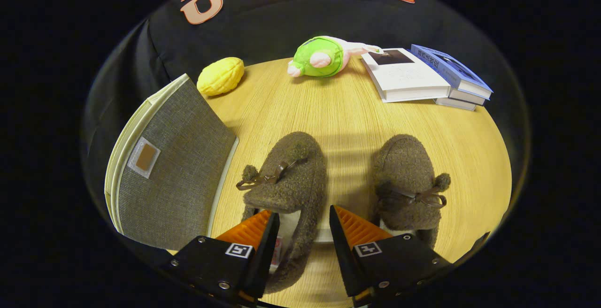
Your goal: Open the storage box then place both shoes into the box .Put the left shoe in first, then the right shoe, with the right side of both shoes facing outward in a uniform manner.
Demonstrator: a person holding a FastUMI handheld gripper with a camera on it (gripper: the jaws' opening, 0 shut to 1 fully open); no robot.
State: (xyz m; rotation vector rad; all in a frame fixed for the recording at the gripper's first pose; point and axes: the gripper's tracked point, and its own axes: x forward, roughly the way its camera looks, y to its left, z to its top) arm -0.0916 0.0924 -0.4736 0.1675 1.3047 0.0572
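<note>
Two fuzzy dark-brown shoes [286, 176] [407, 181] with brown bows, a grey woven storage box [173, 172] with cream edging and a tan patch, a yellow toy [220, 76], a green-and-pink plush [324, 57], and white and blue books [404, 75] [450, 68] lie on the light wood-grain surface [342, 115].

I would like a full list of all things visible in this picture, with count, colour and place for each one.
slippers: 2, fuzzy brown with small bows, side by side on the table; one between the fingers, the other just beside them
storage box: 1, grey fabric with cream edge, next to the nearer slipper
yellow toy: 1, yellow, at the far table edge, beyond the box
plush toy: 1, green and pink, far edge, beside the books
books: 3 as far as I can tell, white and blue, stacked at the far side
table: 1, light wood
gripper: 1, fingers open around the nearer slipper's side wall
</note>
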